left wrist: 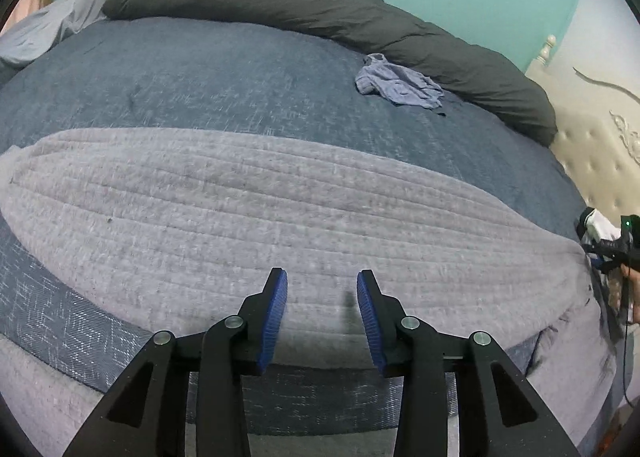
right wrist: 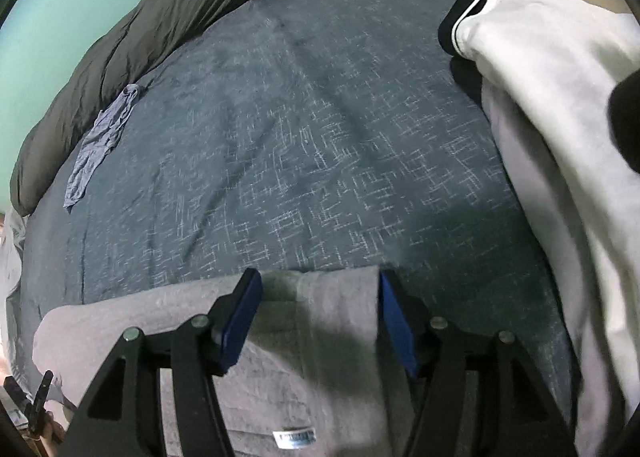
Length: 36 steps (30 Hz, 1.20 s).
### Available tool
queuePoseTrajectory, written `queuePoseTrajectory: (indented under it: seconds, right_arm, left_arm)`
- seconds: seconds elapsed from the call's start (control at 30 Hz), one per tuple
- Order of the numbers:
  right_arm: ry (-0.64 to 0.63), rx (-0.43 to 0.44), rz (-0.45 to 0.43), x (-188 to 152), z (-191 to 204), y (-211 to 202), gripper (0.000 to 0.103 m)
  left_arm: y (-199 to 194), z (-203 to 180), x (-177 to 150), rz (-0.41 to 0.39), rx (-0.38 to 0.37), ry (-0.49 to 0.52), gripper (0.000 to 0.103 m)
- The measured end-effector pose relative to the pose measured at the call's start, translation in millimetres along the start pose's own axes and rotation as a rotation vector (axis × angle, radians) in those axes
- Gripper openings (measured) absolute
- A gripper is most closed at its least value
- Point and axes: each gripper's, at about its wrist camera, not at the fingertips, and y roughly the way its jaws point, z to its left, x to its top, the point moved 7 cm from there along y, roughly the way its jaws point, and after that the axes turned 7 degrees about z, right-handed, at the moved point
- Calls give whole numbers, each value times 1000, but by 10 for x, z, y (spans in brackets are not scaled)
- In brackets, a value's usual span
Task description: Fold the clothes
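Observation:
A light grey ribbed garment (left wrist: 248,209) lies spread flat across the near part of the bed. My left gripper (left wrist: 322,289) is open and empty, just above its near edge. In the right wrist view the same grey garment (right wrist: 280,369) lies under my right gripper (right wrist: 320,289), which is open, with the cloth's far edge between its fingers; a small label (right wrist: 294,439) shows on it. A small crumpled blue garment (left wrist: 398,87) lies far back by the dark duvet, also in the right wrist view (right wrist: 102,137).
The bed has a dark blue patterned cover (right wrist: 320,129). A rolled dark grey duvet (left wrist: 320,13) runs along the far side. A white garment with black trim (right wrist: 552,105) lies at the right by the cream tufted headboard (left wrist: 592,153). The other gripper (left wrist: 612,245) shows at the right edge.

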Motion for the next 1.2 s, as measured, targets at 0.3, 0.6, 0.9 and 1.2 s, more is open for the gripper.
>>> queuePoseTrajectory:
  seconds: [0.3,0.6,0.9,1.2]
  right_arm:
    - [-110,42,-68,-42,229,-200,2]
    - [-118,44,-397,158,215,-1032,1]
    - [-117,-100,-297,202,148,-488,1]
    - [-111,-227,-225,186,65,-329,21]
  left_arm:
    - [17,-143,-42,8,-12,20,42]
    - [34,-147,-65,13,-8,15,42]
    - [68,-192,-94,23,-5,27,42]
    - [89,-261,-100,35,-21,39,43]
